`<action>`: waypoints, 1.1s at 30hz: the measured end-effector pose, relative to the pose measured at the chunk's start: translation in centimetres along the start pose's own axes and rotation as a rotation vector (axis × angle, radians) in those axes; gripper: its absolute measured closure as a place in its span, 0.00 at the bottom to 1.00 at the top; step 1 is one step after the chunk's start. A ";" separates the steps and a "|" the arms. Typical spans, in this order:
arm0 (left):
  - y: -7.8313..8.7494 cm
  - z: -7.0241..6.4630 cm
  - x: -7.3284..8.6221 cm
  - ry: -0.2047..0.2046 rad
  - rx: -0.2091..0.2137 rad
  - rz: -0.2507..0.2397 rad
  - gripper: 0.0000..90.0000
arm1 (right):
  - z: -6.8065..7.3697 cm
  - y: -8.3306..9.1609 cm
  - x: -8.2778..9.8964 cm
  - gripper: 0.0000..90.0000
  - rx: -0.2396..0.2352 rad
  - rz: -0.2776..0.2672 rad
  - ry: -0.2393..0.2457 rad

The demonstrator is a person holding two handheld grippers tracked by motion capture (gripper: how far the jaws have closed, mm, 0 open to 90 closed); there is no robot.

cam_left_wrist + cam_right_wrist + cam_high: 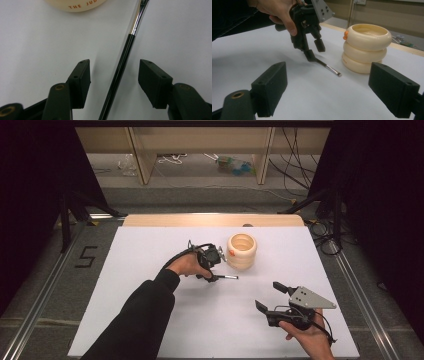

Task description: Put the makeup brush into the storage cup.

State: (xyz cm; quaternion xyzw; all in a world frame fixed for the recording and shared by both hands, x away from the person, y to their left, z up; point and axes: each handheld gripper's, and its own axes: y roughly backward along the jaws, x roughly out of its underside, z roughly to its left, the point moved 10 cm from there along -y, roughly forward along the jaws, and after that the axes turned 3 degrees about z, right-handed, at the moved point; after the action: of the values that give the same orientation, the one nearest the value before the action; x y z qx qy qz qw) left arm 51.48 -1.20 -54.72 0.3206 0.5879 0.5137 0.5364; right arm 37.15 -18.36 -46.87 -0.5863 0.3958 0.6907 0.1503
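Note:
A thin black brush with a silver ferrule lies flat on the white table. My left gripper is open, its jaws straddling the brush handle without touching it. In the high view the left gripper points down at the brush, just left of a cream ringed cup. The right gripper view has the brush under the left gripper, beside the cup. My right gripper is open and holds nothing, near the table's front right; its own view shows wide jaws.
The cup bears orange lettering and an orange knob on its side. A wooden strip edges the table's far side. Tripod legs and cables stand on the floor beyond. White surface spreads left and front.

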 end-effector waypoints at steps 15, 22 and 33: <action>-0.2 -0.1 0.4 0.001 0.029 0.034 0.66 | 0.0 -0.1 0.0 0.19 -0.005 -0.003 0.020; -0.3 -0.3 0.1 -0.023 0.036 0.029 0.71 | 0.1 -0.1 0.0 0.19 -0.008 -0.002 0.022; -0.6 -0.5 -0.2 -0.034 0.064 0.027 0.76 | 0.5 -0.2 0.0 0.19 -0.034 -0.004 0.001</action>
State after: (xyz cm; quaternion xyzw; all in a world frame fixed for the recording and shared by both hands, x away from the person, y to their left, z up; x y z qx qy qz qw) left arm 51.13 -1.68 -55.32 0.3542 0.5904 0.4964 0.5288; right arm 36.94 -17.83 -46.95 -0.5896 0.3828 0.6970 0.1413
